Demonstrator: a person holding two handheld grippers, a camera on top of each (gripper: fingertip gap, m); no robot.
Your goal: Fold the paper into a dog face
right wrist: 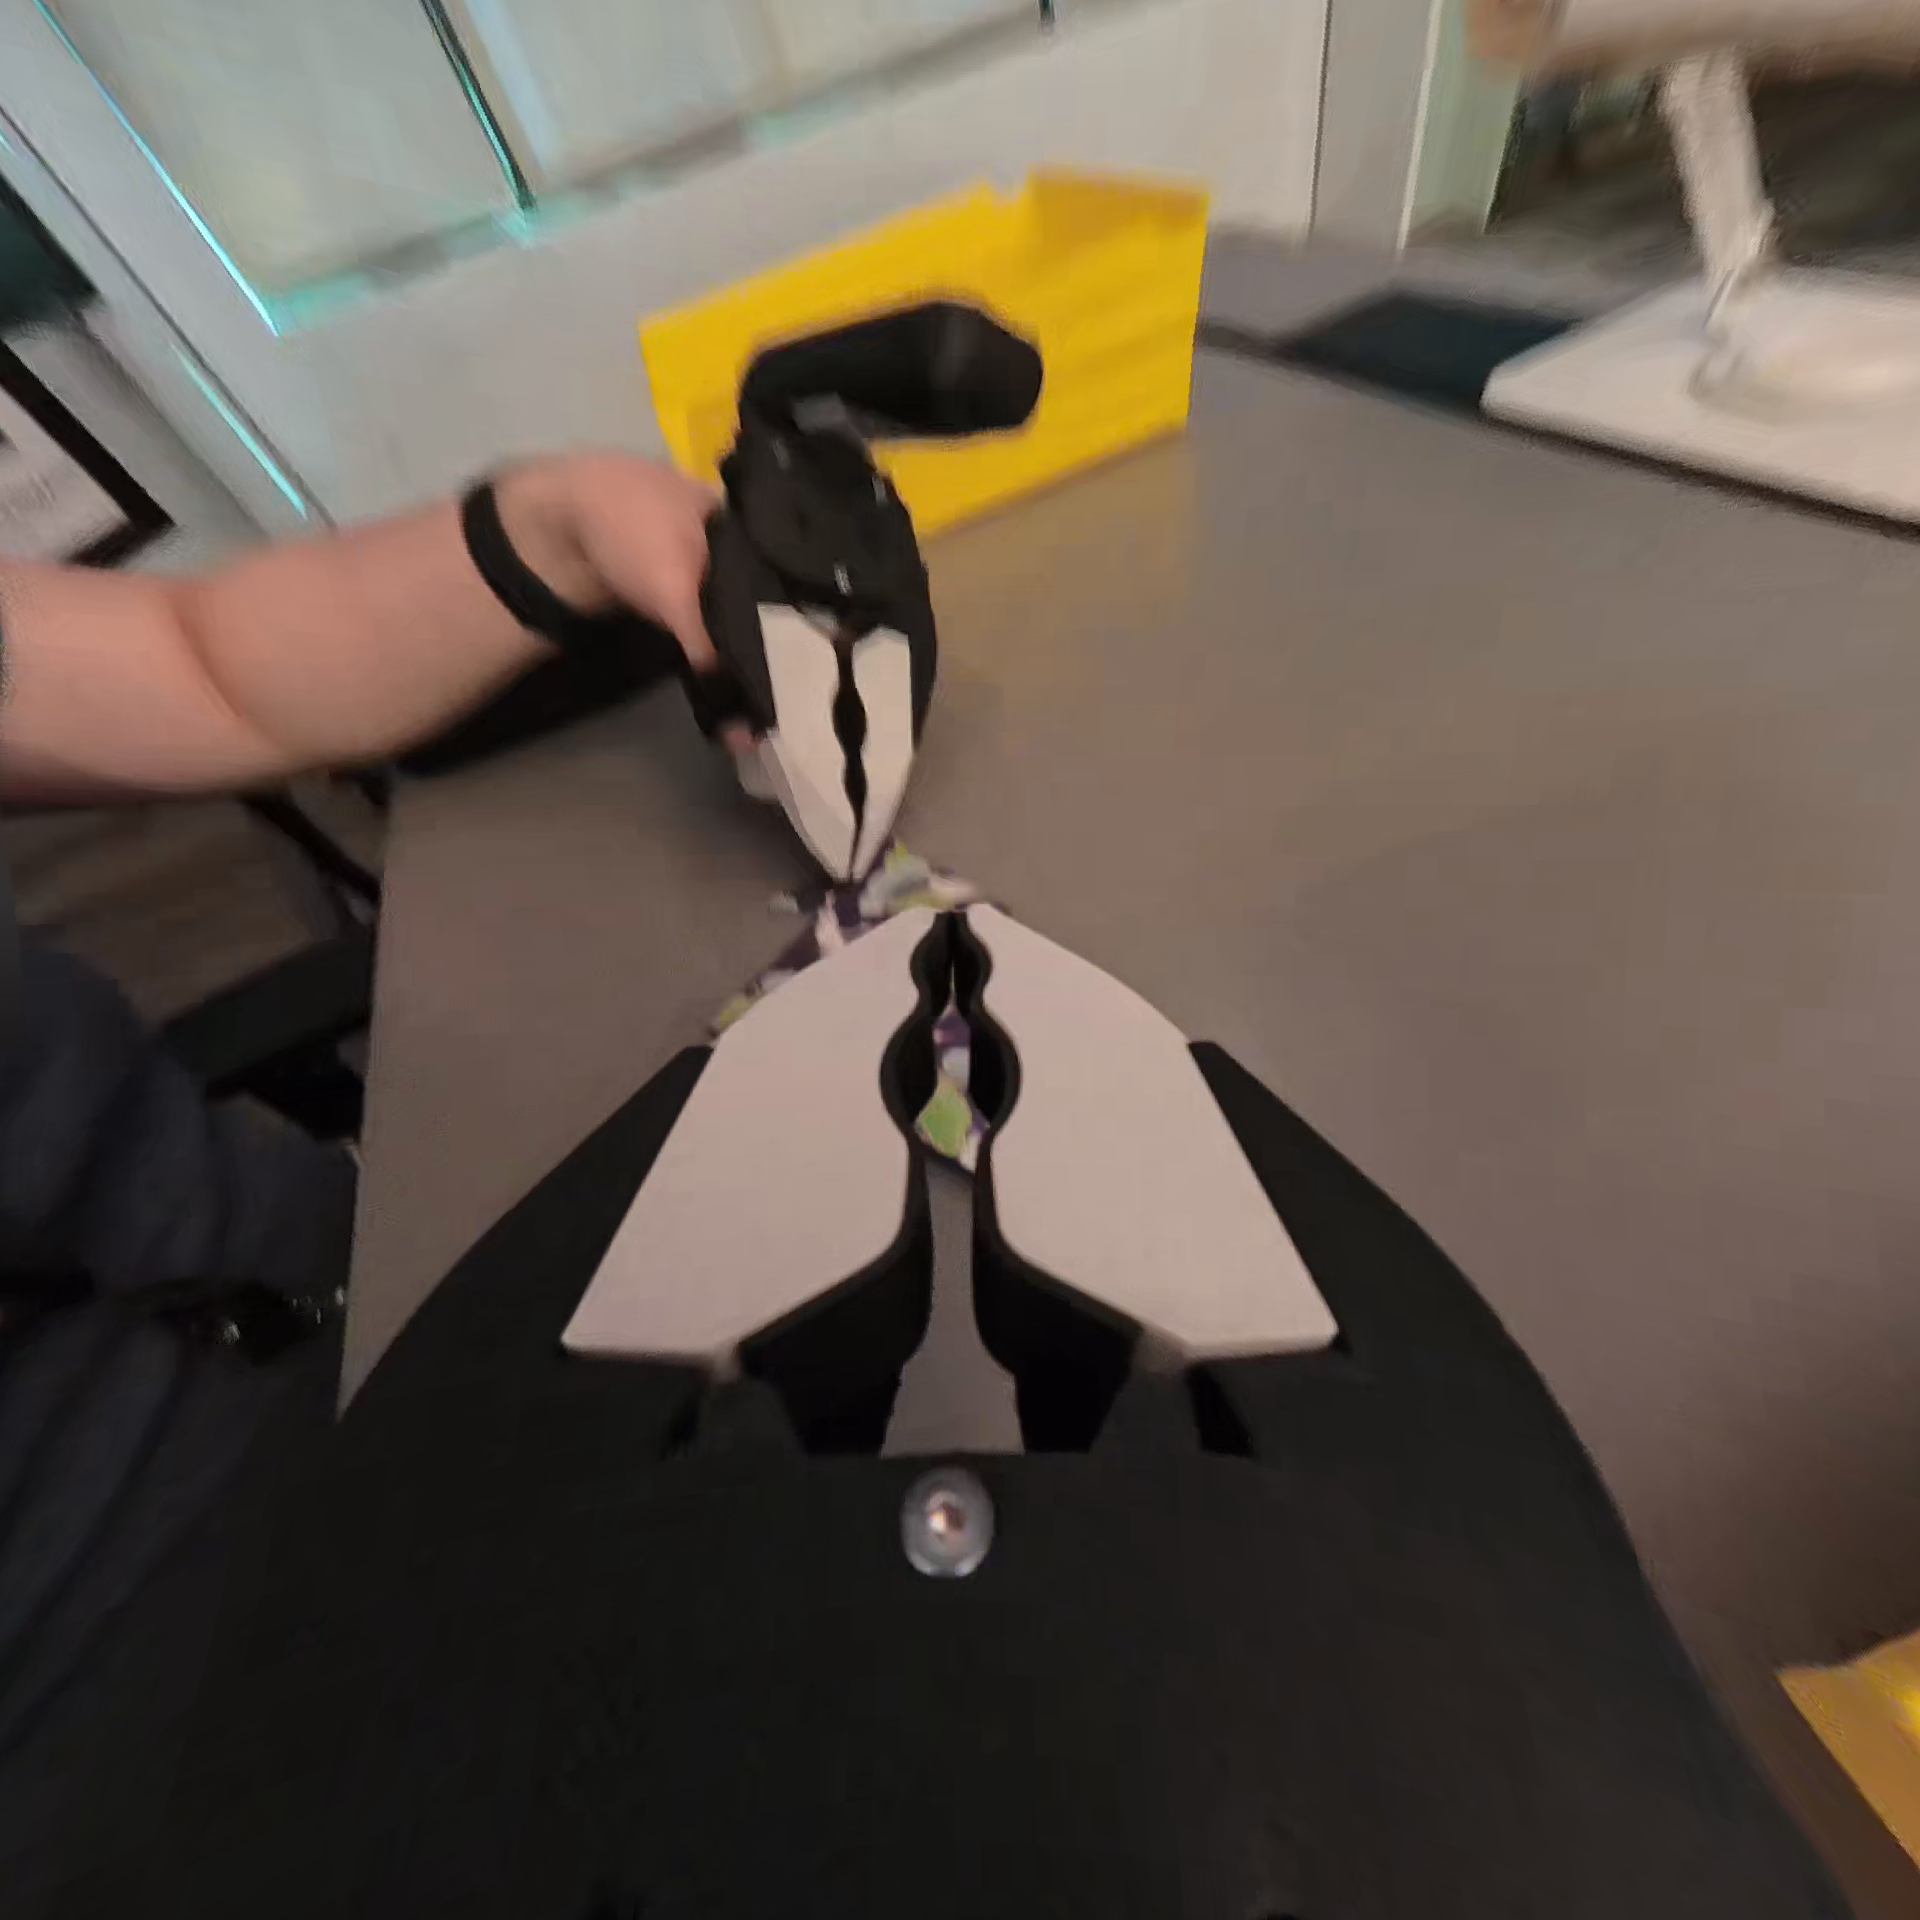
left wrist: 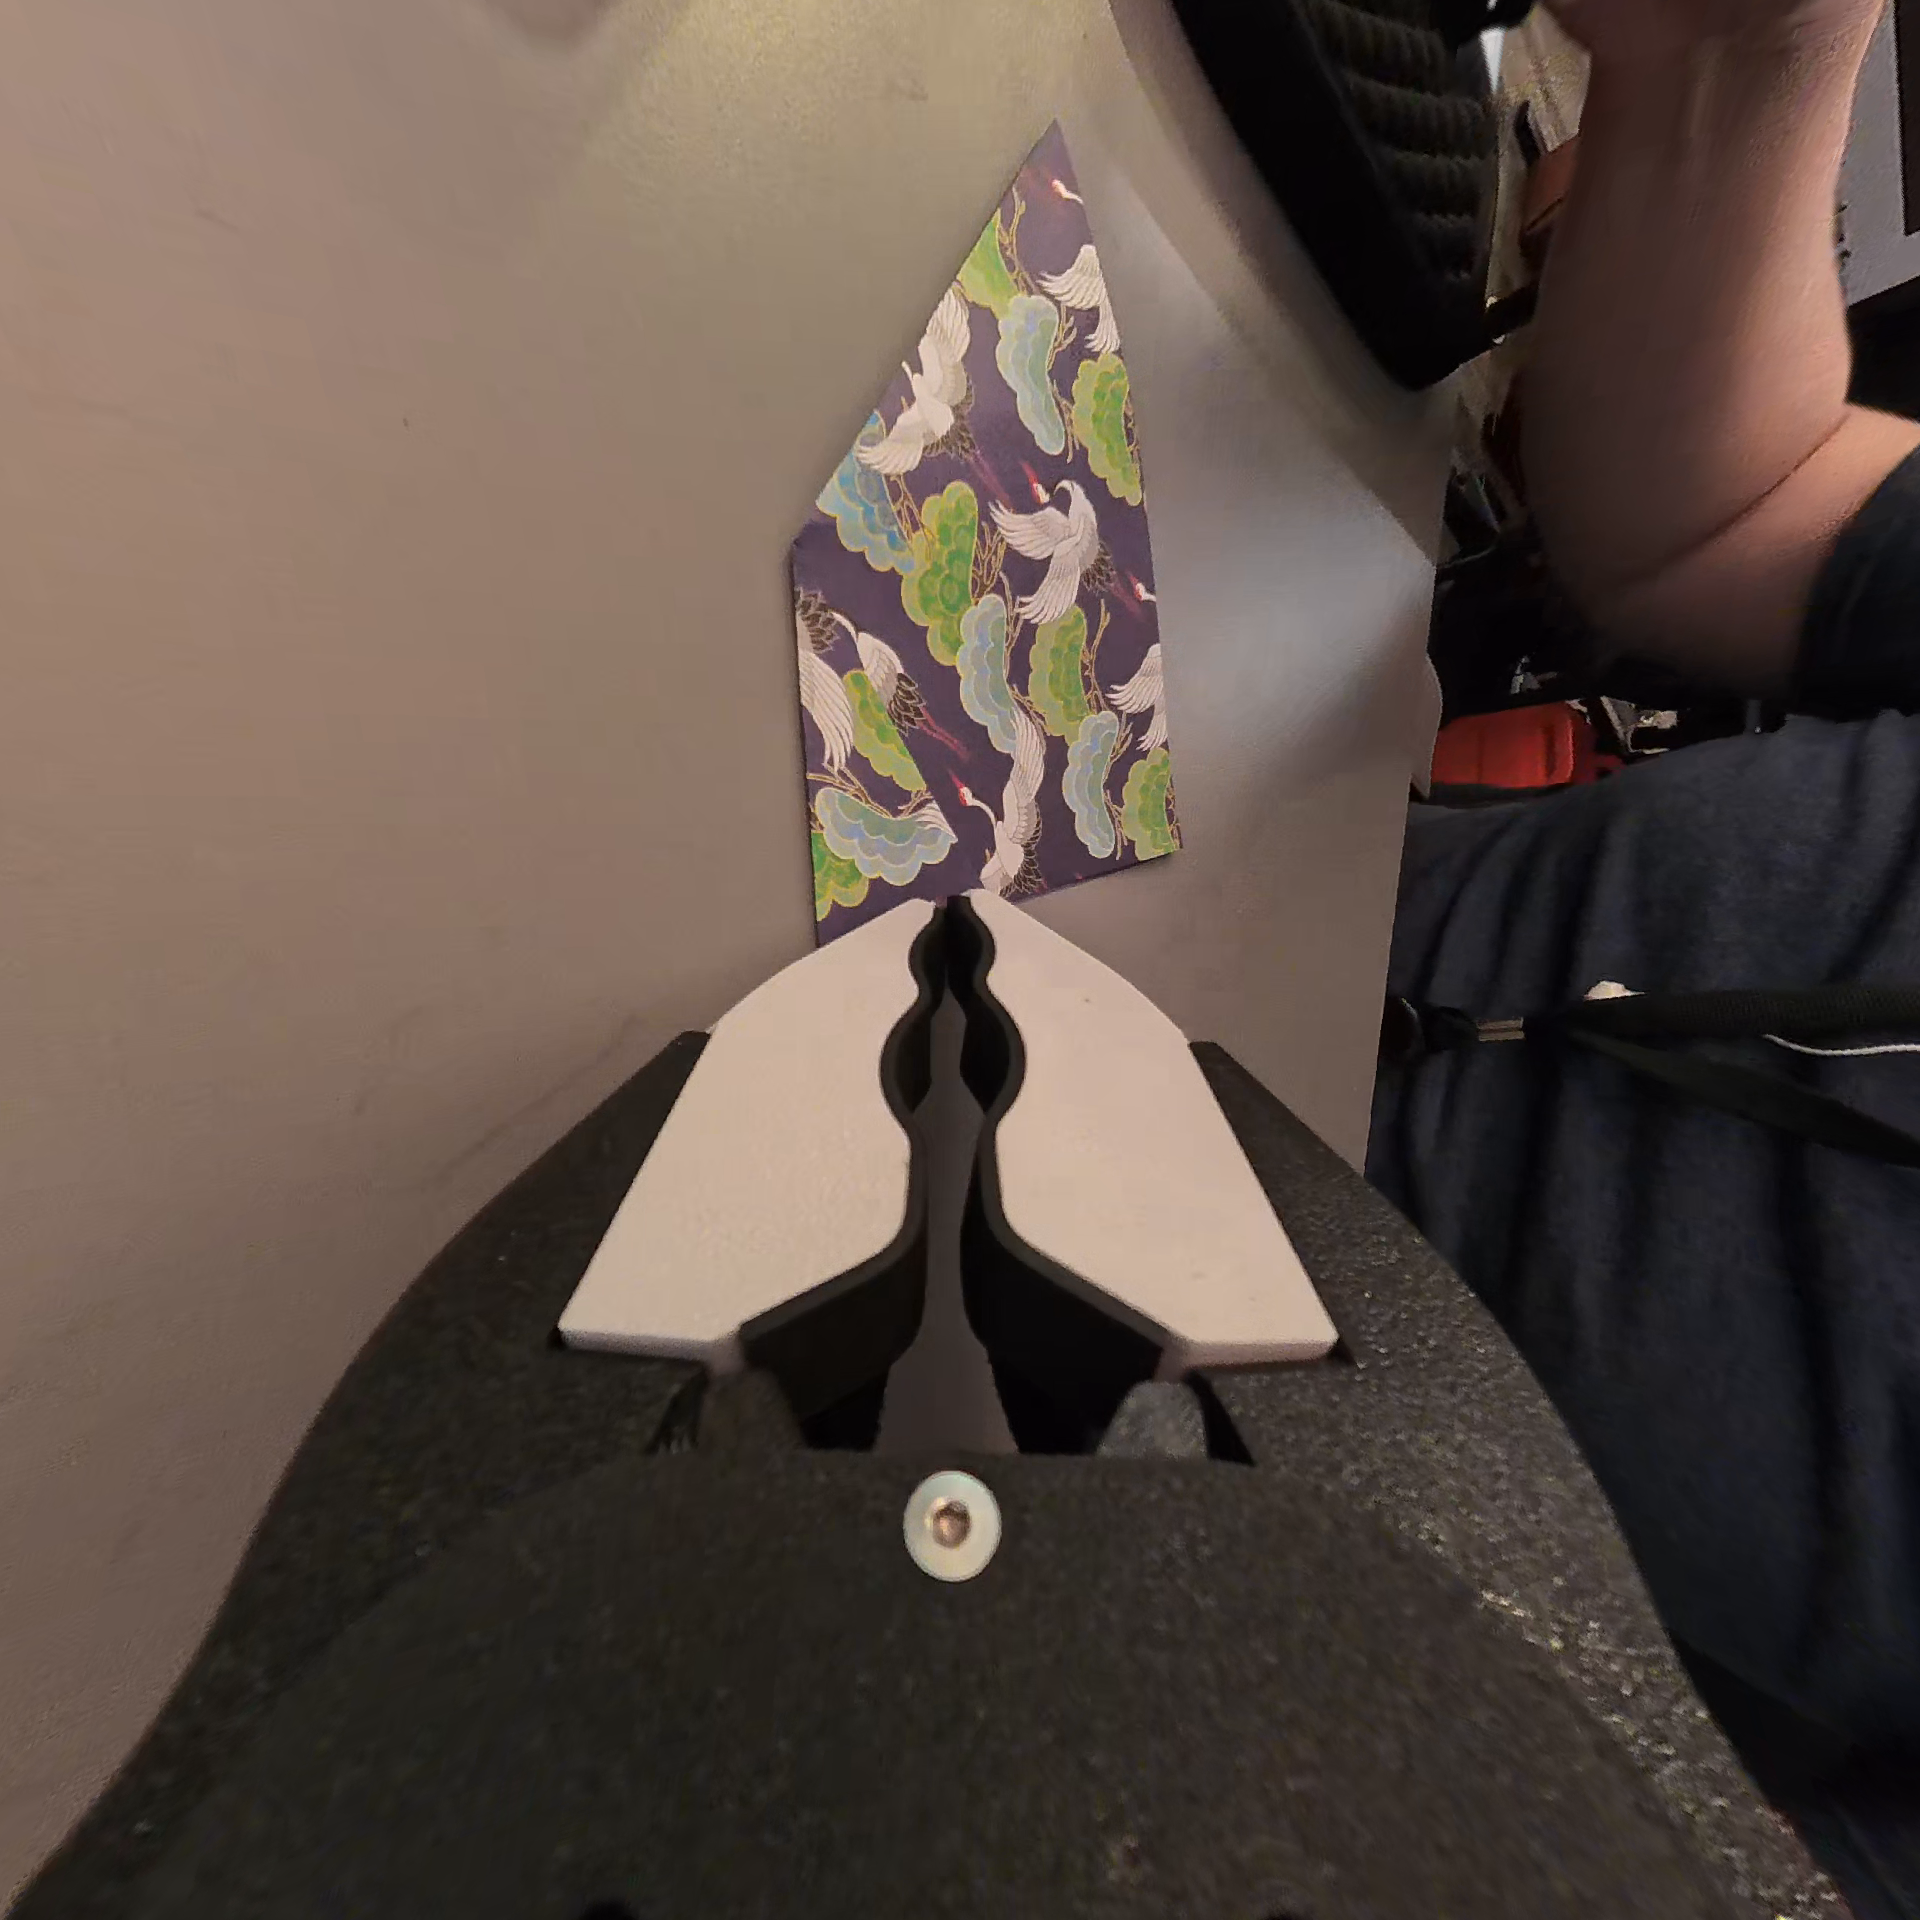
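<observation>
The folded paper (left wrist: pixel 987 582) is purple with white cranes and green and blue clouds. It lies flat on the grey table (left wrist: pixel 416 623), with its point at the far end. My left gripper (left wrist: pixel 951 904) is shut, with its tips at the paper's near edge. In the blurred right wrist view, the left gripper (right wrist: pixel 854 868) touches the paper (right wrist: pixel 930 883). My right gripper (right wrist: pixel 951 914) is shut above the paper, which shows through the gap between its fingers. The right gripper's black housing (left wrist: pixel 1351 187) sits off the paper at the top right.
A yellow bin (right wrist: pixel 935 343) stands on the table behind the left gripper, and a white stand base (right wrist: pixel 1714 384) is at the back right. The table edge (right wrist: pixel 364 1039) runs along the left. A person's forearm (left wrist: pixel 1662 416) and dark blue clothing (left wrist: pixel 1662 1299) are beside the table.
</observation>
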